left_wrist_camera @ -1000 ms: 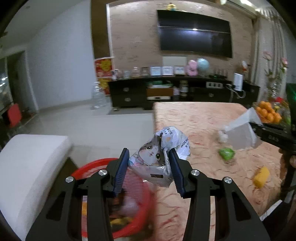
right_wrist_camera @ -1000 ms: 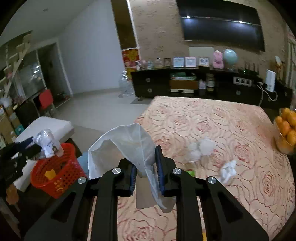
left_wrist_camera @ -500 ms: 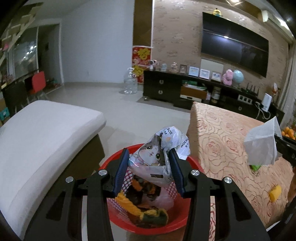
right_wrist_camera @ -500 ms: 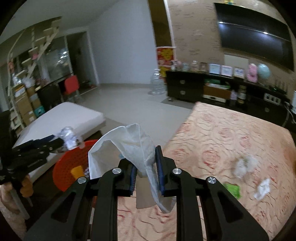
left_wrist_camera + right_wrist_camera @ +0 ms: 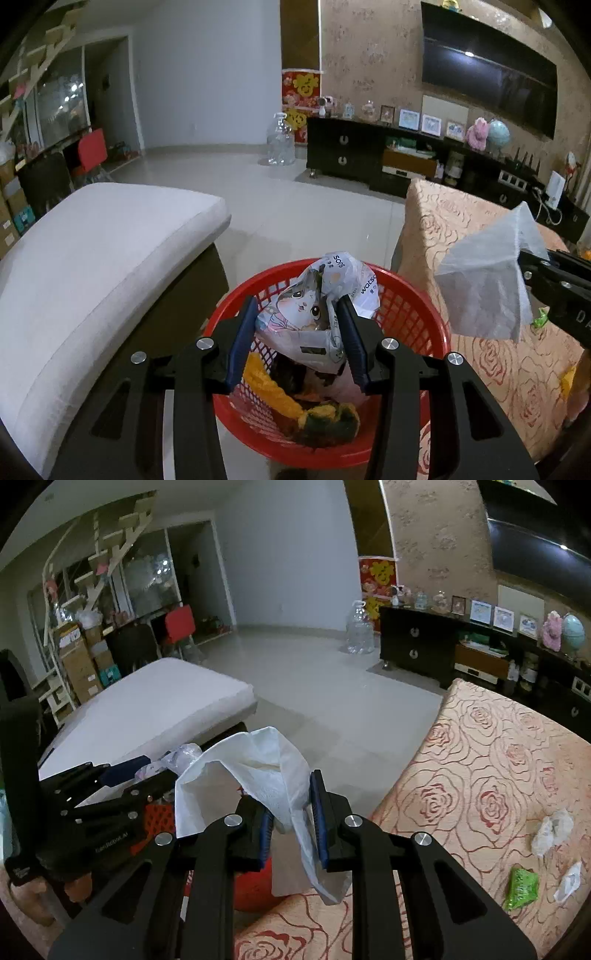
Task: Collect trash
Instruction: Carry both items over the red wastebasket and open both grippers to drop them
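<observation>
My left gripper (image 5: 297,314) is shut on a crumpled wrapper with a cat print (image 5: 317,306) and holds it right above the red mesh basket (image 5: 413,317), which has peels and scraps inside. My right gripper (image 5: 291,797) is shut on a white tissue (image 5: 258,771) at the table's left edge, just right of the basket (image 5: 255,890). In the left wrist view that tissue (image 5: 487,291) hangs at the right, over the basket's rim. The left gripper (image 5: 122,779) shows at the left of the right wrist view.
The rose-patterned table (image 5: 498,775) still bears a green wrapper (image 5: 521,886) and crumpled white scraps (image 5: 552,830). A white cushioned bench (image 5: 92,258) stands left of the basket. A dark TV cabinet (image 5: 369,155) and a water jug (image 5: 280,142) sit across the tiled floor.
Both grippers have swung left from over the table toward the basket. The cat wrapper now hangs over the basket's middle, and the tissue has come up to the basket's right rim.
</observation>
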A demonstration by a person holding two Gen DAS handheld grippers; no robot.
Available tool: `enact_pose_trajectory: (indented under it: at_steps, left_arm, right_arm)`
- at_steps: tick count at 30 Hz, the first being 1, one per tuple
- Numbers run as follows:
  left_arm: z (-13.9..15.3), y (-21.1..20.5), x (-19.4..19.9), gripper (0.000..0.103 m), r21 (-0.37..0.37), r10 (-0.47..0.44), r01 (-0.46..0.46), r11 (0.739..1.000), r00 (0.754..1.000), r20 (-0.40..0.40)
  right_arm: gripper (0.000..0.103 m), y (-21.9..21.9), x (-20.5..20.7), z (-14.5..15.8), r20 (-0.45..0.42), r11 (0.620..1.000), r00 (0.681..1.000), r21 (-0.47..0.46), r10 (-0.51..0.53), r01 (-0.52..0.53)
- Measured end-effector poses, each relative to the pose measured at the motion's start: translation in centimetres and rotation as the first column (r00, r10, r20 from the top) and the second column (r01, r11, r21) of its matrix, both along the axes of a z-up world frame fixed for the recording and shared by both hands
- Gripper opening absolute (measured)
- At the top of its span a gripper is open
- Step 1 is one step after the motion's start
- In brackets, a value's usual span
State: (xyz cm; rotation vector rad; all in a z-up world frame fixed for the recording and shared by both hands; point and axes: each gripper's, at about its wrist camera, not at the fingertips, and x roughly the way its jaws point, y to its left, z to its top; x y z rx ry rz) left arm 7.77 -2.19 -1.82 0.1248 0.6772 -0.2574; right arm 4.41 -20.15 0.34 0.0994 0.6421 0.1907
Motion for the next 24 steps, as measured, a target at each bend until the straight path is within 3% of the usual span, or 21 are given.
enact_pose_trajectory:
  at_steps: [10,16,21,24]
  left_arm:
    - [-1.1,0.9,0.7,0.045,0.022,0.025,-0.024,0.999,0.998,-0.052]
    - [-1.3,1.7,0.9,0.057,0.015,0.041,-0.041,0.999,0.997,-0.067]
    - [-1.0,2.5,1.0,0.067,-0.012,0.069,-0.07,0.997,0.996,-0.063]
    - [-0.7,2.9,1.0,0.068,-0.028,0.086,-0.087,0.996,0.995,-0.059]
  right_arm:
    - [0.022,1.7,1.9,-2.2,-0.082,0.998,0.995,0.027,0.055,-0.053]
    - [0.035,1.9,2.2,-2.6,-0.098,0.997,0.992,0.042,0.076,-0.072]
    - [0.055,2.1,2.0,-2.5,-0.089,0.995,0.993,0.065,0.08,-0.075]
    - [0.057,2.1,1.8,-2.4,-0.086,0.995,0.993,0.067,0.078,-0.073]
